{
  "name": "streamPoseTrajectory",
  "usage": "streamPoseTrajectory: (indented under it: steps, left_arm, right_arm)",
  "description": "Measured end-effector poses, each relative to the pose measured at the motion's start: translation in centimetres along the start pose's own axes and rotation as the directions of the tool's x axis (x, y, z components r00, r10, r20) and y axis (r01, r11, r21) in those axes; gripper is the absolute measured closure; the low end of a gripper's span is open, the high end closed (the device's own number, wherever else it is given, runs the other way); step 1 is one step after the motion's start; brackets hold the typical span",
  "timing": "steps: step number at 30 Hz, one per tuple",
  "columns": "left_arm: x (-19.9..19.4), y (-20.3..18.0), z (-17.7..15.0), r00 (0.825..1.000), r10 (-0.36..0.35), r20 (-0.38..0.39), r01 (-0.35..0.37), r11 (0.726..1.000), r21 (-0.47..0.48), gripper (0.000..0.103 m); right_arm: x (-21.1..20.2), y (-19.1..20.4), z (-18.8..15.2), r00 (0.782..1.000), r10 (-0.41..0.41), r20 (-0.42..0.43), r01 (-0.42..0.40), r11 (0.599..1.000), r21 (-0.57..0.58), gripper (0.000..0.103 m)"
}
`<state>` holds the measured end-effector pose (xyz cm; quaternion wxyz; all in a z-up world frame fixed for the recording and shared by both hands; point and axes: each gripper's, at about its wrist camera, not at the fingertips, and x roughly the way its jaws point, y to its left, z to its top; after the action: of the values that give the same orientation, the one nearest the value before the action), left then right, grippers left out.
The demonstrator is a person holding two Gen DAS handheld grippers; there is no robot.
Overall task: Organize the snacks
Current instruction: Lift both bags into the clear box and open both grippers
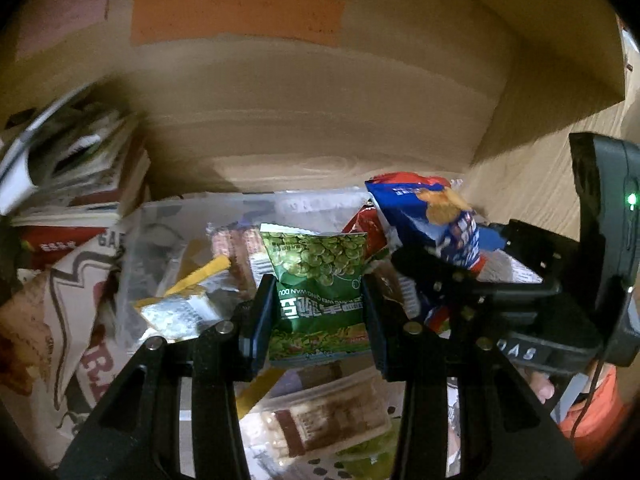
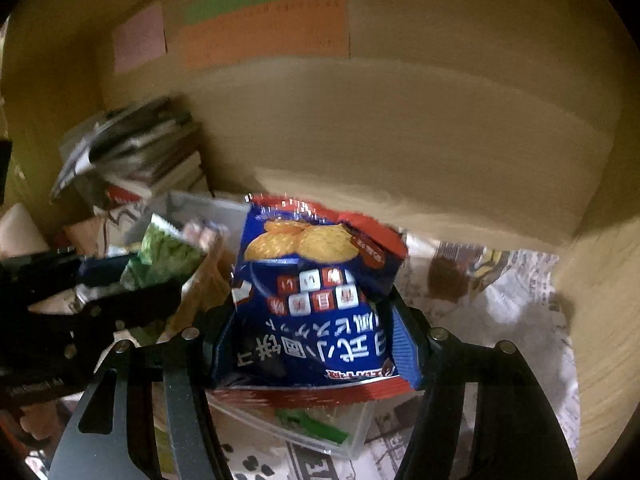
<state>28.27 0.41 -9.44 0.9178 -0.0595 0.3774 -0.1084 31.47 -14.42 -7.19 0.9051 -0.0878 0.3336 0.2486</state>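
Note:
My left gripper (image 1: pixel 318 312) is shut on a green pea-snack packet (image 1: pixel 320 284), held upright above a pile of snacks. To its right in the left wrist view, the right gripper (image 1: pixel 460 276) carries a blue chip bag (image 1: pixel 436 216). In the right wrist view my right gripper (image 2: pixel 316 344) is shut on that blue chip bag (image 2: pixel 316 300), printed with chips and white characters. The left gripper (image 2: pixel 100 300) shows at the left edge there with the green packet (image 2: pixel 164 256). Below lies a clear plastic box (image 2: pixel 352 432) with a green item inside.
A cardboard wall (image 1: pixel 320 112) with orange, green and pink labels (image 1: pixel 236 12) stands behind. Books are stacked (image 1: pixel 76 172) at the left. Loose wrapped snacks (image 1: pixel 320 428), a clear bag (image 1: pixel 168 240) and a brown paper bag (image 1: pixel 60 320) lie below. Newspaper (image 2: pixel 500 320) covers the surface at right.

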Motion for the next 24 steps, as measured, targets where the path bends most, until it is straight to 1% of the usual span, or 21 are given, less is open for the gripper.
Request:
streamPoseTrajectory:
  steps: [3,6,9,10,12,14,18,24]
  left_arm:
    - [0.9,-0.3,0.0,1.0,0.003,-0.021,-0.002,1.0,0.005,0.061]
    - [1.2,-0.3,0.1,1.0,0.007,-0.018,-0.007,1.0,0.002,0.059]
    - [0.6,-0.2,-0.1,1.0,0.002,-0.013,-0.002,1.0,-0.006,0.052]
    - [0.2,-0.1,-0.1,1.0,0.004,-0.004,-0.004,1.0,-0.01,0.048]
    - [-0.2,0.1,-0.1,1.0,0.0,0.006,0.0,1.0,-0.015,0.046]
    - [-1.0,0.1,-0.3,1.0,-0.001,0.017,0.001,1.0,-0.017,0.044]
    - [-3.3,-0.1,-0.8,0.999,-0.01,0.044,0.011,1.0,-0.011,0.043]
    - [-6.8,0.0,-2.2,0.995,-0.002,0.096,0.002,1.0,0.004,0.036]
  right_arm:
    - [0.3,-0.3,-0.5,1.0,0.013,-0.023,-0.013,1.0,0.009,0.042]
    - [-0.2,-0.4,-0.5,0.999,0.013,-0.029,-0.012,1.0,0.008,0.041]
    - [-0.7,-0.1,-0.5,0.999,0.005,-0.034,-0.005,1.0,-0.006,0.039]
    - [-0.8,-0.1,-0.6,0.999,0.002,-0.033,-0.003,1.0,-0.008,0.038]
    - [-1.3,-0.1,-0.8,1.0,-0.003,-0.026,0.003,1.0,-0.012,0.032]
    - [-1.9,-0.1,-1.0,1.0,-0.003,-0.015,0.003,1.0,-0.01,0.028]
    - [-3.2,0.4,-1.3,1.0,-0.022,0.006,0.022,1.0,-0.022,0.028]
    - [-5.4,1.1,-2.0,0.999,-0.029,0.041,0.03,0.999,-0.016,0.025]
